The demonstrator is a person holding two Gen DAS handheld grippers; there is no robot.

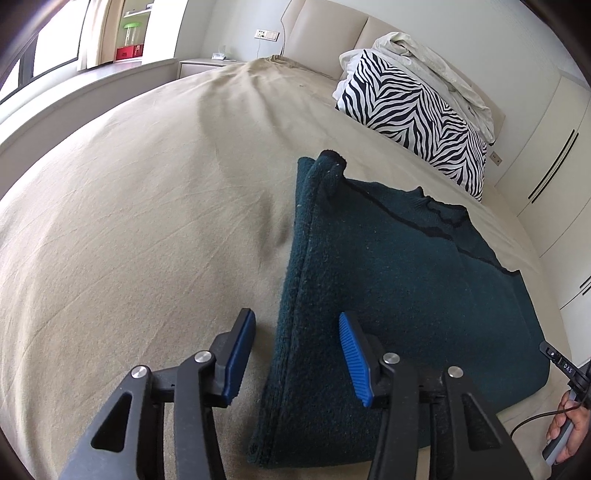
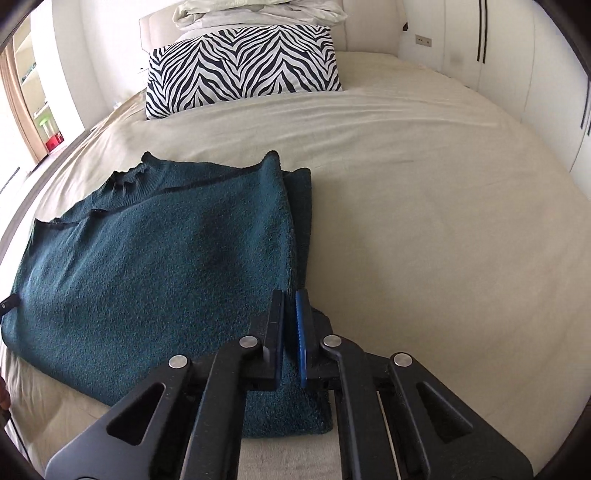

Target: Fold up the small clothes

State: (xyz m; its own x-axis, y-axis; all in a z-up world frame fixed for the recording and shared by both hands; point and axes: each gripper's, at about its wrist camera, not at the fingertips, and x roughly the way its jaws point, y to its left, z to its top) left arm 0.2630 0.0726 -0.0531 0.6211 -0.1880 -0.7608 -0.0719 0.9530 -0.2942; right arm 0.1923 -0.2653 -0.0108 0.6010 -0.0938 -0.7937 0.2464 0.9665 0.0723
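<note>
- Left wrist view: hovering the left gripper (image 1: 295, 354) with fingers wide, straddling the sweater's (image 1: 406, 288) folded side edge.
- Lying near the bed's (image 1: 129, 240) foot edge, sleeves already tucked in.
- Bringing the right gripper (image 2: 290, 332) over its opposite edge, fingers nearly closed, apparently pinching nothing.
- Advising: gripping all layers together, lifting evenly.

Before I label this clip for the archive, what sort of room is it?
A bedroom, most likely: a wide bed with a padded headboard, a zebra pillow, and a green sweater laid out for folding.
</note>
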